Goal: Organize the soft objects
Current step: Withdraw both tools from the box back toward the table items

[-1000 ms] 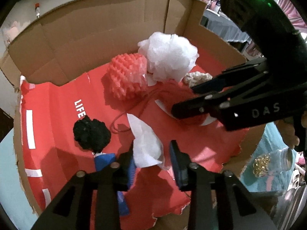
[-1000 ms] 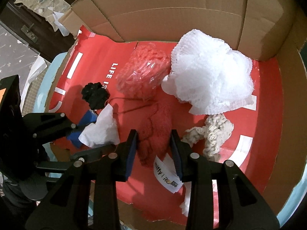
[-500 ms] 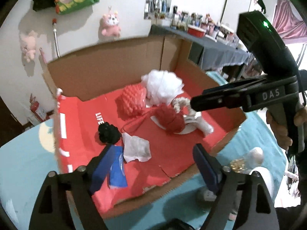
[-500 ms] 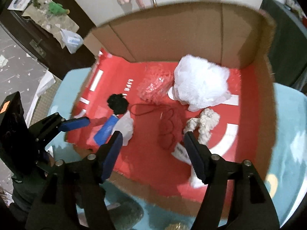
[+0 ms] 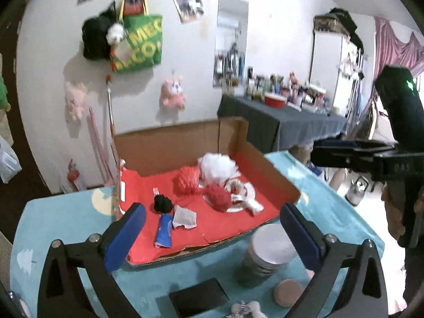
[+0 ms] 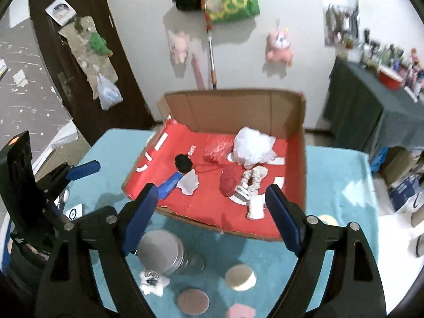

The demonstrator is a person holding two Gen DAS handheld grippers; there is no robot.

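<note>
A cardboard box [image 5: 275, 177] [image 6: 302, 159] with a red floor holds the soft things: a white mesh puff [image 5: 218, 165] [image 6: 253, 147], a red spiky ball [image 5: 186, 182], a red yarn ball [image 5: 220, 198] [image 6: 229, 181], a cream knitted piece [image 6: 254, 176], a black pom-pom [image 5: 163, 204] [image 6: 183, 162], a white tissue [image 5: 184, 218] [image 6: 188, 182] and a blue packet [image 5: 163, 232]. My left gripper [image 5: 212, 235] is open and empty, pulled back above the table before the box. My right gripper [image 6: 209, 213] is open and empty, likewise back from the box.
A teal cloth [image 6: 336, 212] covers the table. A metal tin [image 5: 265, 254] [image 6: 167, 254], round lids [image 6: 239, 277], a dark phone [image 5: 198, 298] and a small white toy [image 6: 153, 282] lie in front of the box. A cluttered side table [image 5: 291, 122] stands behind.
Both grippers have opened wide and drawn up and back out of the box. The tissue and the red yarn ball stay on the box floor.
</note>
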